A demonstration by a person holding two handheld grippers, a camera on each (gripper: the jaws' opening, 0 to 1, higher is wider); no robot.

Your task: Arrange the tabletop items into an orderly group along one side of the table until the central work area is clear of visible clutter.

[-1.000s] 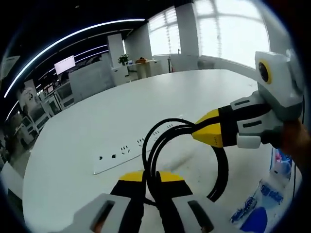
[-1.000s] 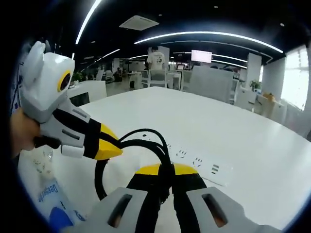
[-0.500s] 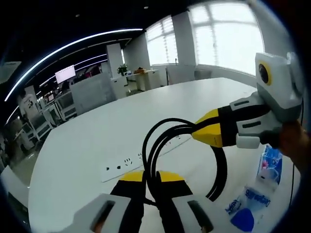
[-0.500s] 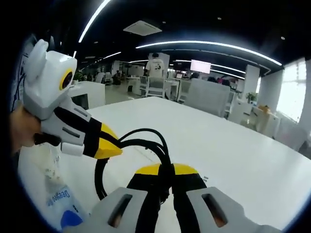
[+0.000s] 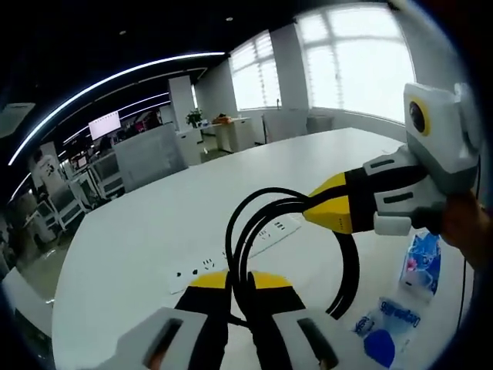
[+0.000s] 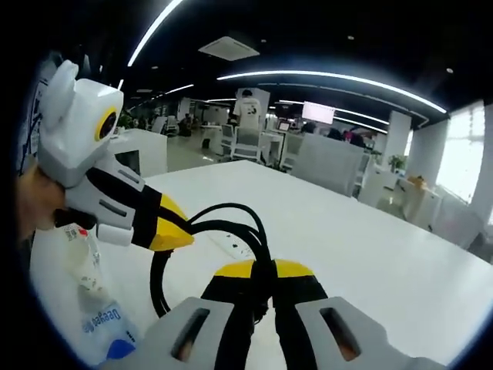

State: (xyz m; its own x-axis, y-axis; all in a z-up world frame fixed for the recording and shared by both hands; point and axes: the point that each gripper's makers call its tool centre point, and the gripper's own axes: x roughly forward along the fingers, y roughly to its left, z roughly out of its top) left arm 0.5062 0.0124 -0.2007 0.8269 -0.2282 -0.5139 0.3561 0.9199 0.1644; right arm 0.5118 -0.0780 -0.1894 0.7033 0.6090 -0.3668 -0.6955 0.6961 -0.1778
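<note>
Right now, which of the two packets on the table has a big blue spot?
The flat clear bag closer to the left gripper has it. The tissue pack beyond stands taller, pale blue and white.

Both close; shared black cable (image 5: 245, 231)

The blue-and-white packet (image 6: 104, 327) bears blue lettering, possibly "Deeyeo", too blurred to be sure.

Bright window glare, ceiling light strips, sharp centre, fisheye-warped edges
</note>
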